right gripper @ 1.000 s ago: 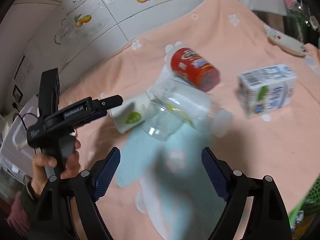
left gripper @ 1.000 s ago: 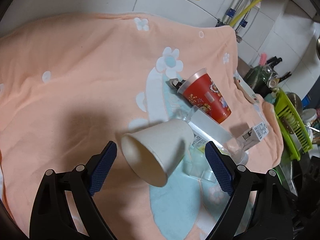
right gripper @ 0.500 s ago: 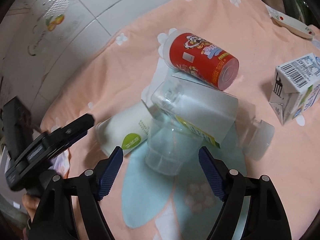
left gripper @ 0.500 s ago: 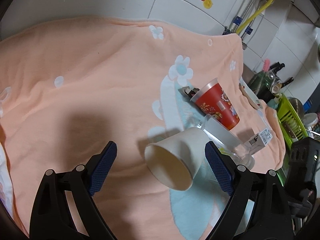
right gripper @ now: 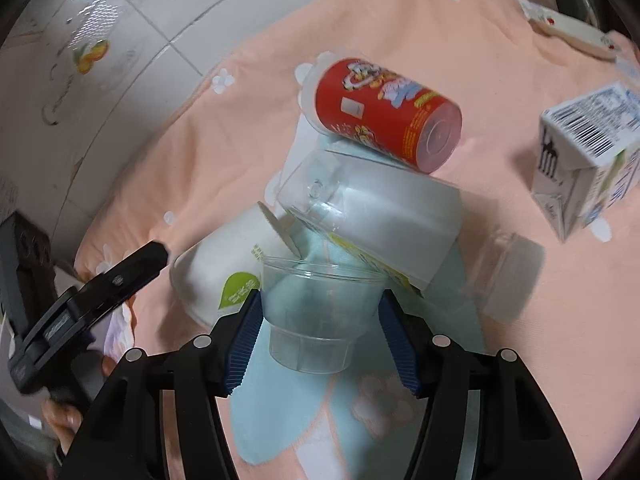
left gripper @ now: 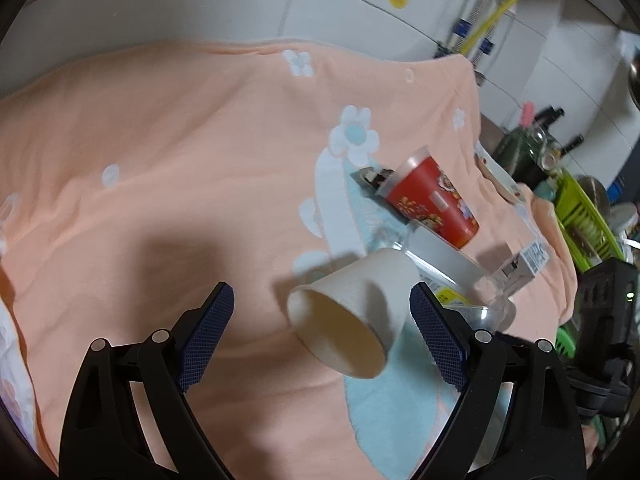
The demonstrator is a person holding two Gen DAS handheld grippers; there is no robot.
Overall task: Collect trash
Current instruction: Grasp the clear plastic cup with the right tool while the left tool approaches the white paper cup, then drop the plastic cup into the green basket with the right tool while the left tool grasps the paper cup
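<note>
A pile of trash lies on a peach flowered towel. In the right wrist view a clear plastic cup stands between the fingers of my right gripper. The jaws are closing and both blue pads touch the cup's sides. Behind it lie a clear bottle with a white label, a red printed cup and a milk carton. My left gripper is open. A white paper cup lies on its side between the fingers, nearer the right one, and neither pad touches it.
A tiled wall runs behind the towel. Past the towel's right end a green dish rack and bottles crowd the counter. A small dark object lies behind the red cup. A hand holds the left gripper at the left.
My right gripper has come forward and down to the clear cup, and its jaws have narrowed onto the cup's sides. The left gripper has barely shifted and is still open.
</note>
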